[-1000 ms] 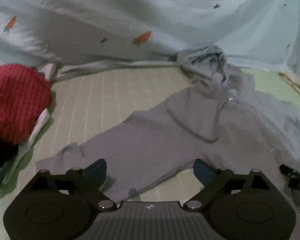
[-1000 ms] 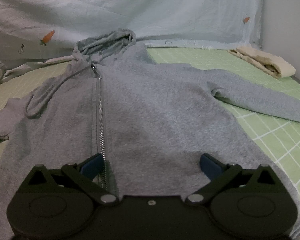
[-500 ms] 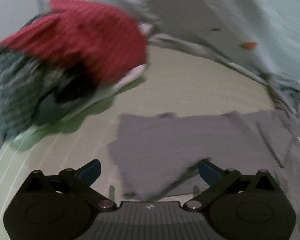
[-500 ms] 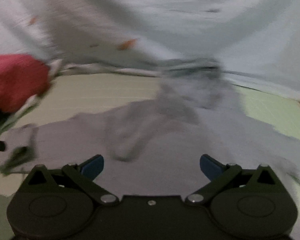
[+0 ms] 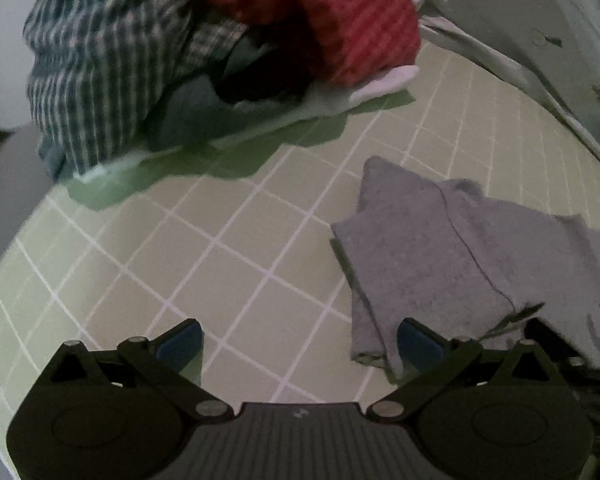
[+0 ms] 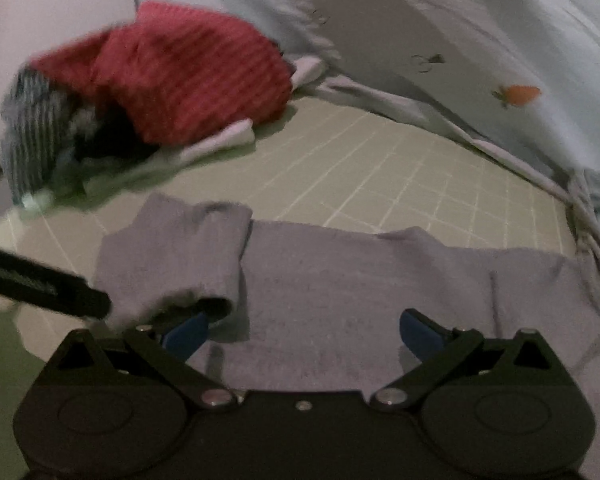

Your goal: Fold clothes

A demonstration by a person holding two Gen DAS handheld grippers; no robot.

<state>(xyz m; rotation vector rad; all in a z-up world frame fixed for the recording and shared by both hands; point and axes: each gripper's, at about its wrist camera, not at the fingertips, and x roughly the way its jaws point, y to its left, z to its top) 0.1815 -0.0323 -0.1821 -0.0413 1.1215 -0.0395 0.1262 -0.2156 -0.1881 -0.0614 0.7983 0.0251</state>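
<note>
The soft grey fleece hoodie (image 6: 340, 280) lies spread on the pale green grid-patterned sheet (image 5: 220, 248), its sleeve end (image 5: 420, 248) doubled over in a rumple, so I judge the folding barely begun, with sleeves and body left to do. The left gripper (image 5: 298, 338) hangs with jaws apart, the cuff at its right finger; the right gripper (image 6: 302, 330), jaws also apart, hovers over the grey cloth near the cuff, gripping nothing.

The hoodie sleeve (image 6: 172, 252) lies flat on the mat (image 5: 228, 248), its cuff end toward the pile of clothes (image 5: 188, 52) further back and to the left. Behind both, a bedsheet (image 6: 460, 32) rises along the mat's far edge (its hem resting on the mat).
</note>
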